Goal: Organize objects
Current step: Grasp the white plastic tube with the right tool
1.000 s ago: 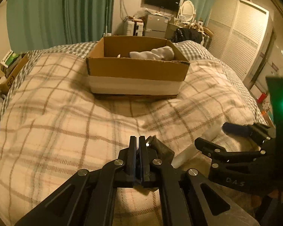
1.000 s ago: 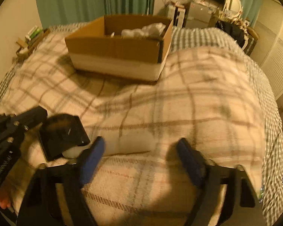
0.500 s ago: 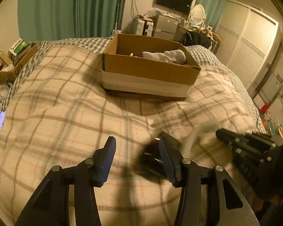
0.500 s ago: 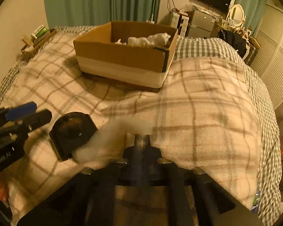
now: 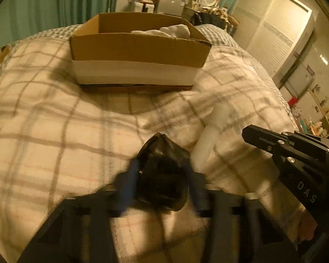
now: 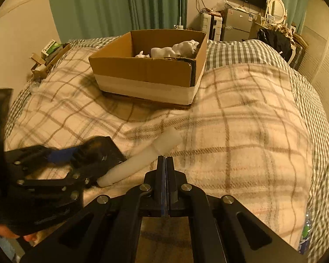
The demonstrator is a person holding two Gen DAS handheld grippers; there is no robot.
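A black head with a white handle, brush-like, lies on the plaid blanket. In the left wrist view my left gripper [image 5: 162, 175] has its blurred jaws on both sides of the black head [image 5: 164, 171]; whether they press on it I cannot tell. The white handle [image 5: 210, 135] runs off to the right. In the right wrist view my right gripper [image 6: 165, 166] is shut and empty, just in front of the white handle [image 6: 142, 155]. The open cardboard box [image 6: 147, 74] with white cloth [image 6: 175, 48] inside stands further back on the bed.
The plaid blanket [image 6: 241, 120] covers the bed, with a checked sheet [image 6: 236, 50] behind it. Green curtains [image 6: 111, 6] hang at the back. A fridge, a TV and clutter stand at the far wall. Boxes lie left of the bed.
My left gripper opened and moved onto the black head. My right gripper, open around the white handle a second ago, has shut and drawn back.
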